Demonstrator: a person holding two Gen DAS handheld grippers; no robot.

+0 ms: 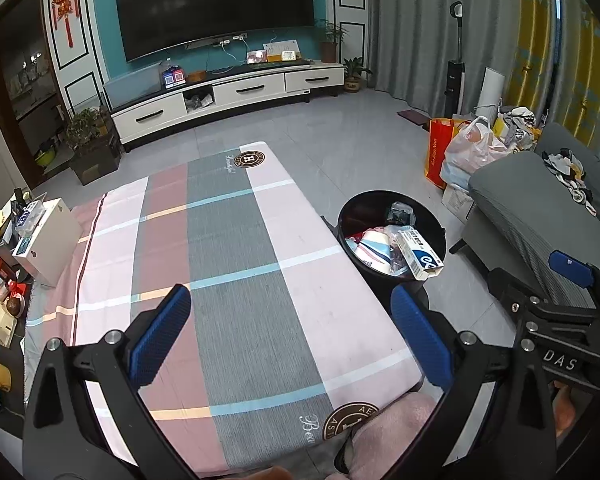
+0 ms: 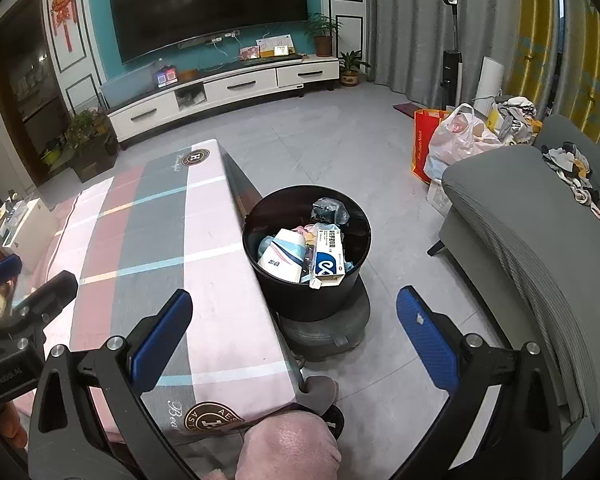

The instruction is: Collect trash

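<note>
Taking the black trash bin (image 2: 306,280) as the landmark: far to its left, a cluttered side shelf (image 1: 0,280) with a white box (image 1: 48,240) is sitting at the edge of the room. Nearer, the counter (image 1: 228,280) is lying under a plaid cloth of pink, grey and white bands, its top bare, its right edge just beside the bin. The left claw (image 1: 290,320) is hovering over that cloth with its blue pads standing wide apart, holding nothing. The bin itself is standing on the grey tiled floor (image 2: 360,152), already holding trash: a white and blue medicine box (image 2: 328,258) leaning against its near rim, a paper cup (image 2: 282,254) to the left of that box, and crumpled wrappers behind. The right claw (image 2: 294,314) is hanging in front of the bin, pads also spread apart and empty. Behind the bin, a television (image 2: 208,4) is hanging above a white cabinet (image 2: 228,88). To the bin's right, a grey sofa (image 2: 512,216) is standing, with shopping bags (image 2: 452,144) beyond it.
</note>
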